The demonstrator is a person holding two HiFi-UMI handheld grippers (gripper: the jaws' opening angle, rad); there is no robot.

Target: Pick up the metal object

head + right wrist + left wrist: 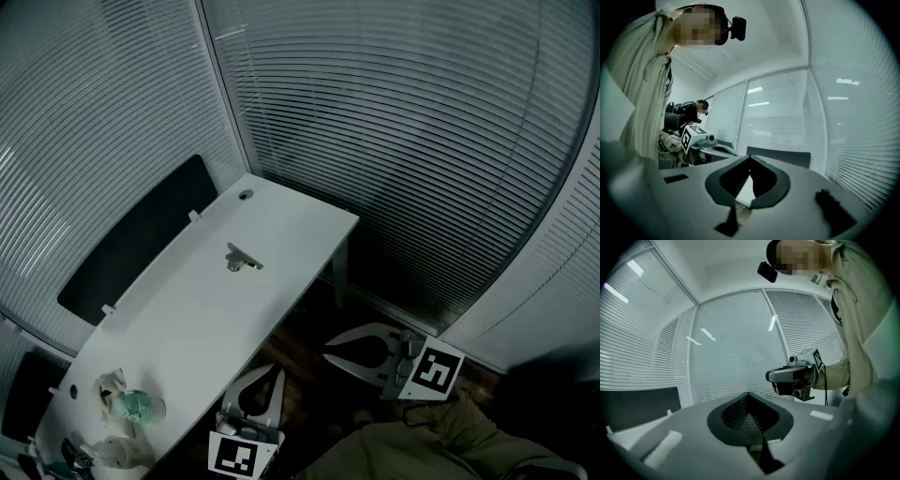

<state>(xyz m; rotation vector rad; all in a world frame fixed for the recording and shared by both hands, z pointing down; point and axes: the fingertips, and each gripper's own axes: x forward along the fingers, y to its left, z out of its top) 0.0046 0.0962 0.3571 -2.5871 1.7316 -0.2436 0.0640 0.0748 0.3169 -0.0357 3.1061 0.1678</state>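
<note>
The metal object (242, 259), a small silvery clip-like piece, lies alone near the middle of the white table (281, 234). Both grippers hang off the table's front edge, well short of the object. My left gripper (278, 372) is at the bottom centre of the head view, jaws closed to a point and empty. My right gripper (328, 354) is to its right, also shut with nothing in it. In the left gripper view my jaws (749, 393) meet at the tip, and the right gripper (794, 378) floats beyond them. In the right gripper view the jaws (750, 157) are likewise together.
Crumpled paper and a greenish cup-like thing (131, 405) sit at the table's near left end. A black panel (131, 239) runs along the table's far side. Slatted blinds (403, 141) wall the room. Dark floor (309, 328) lies under the grippers.
</note>
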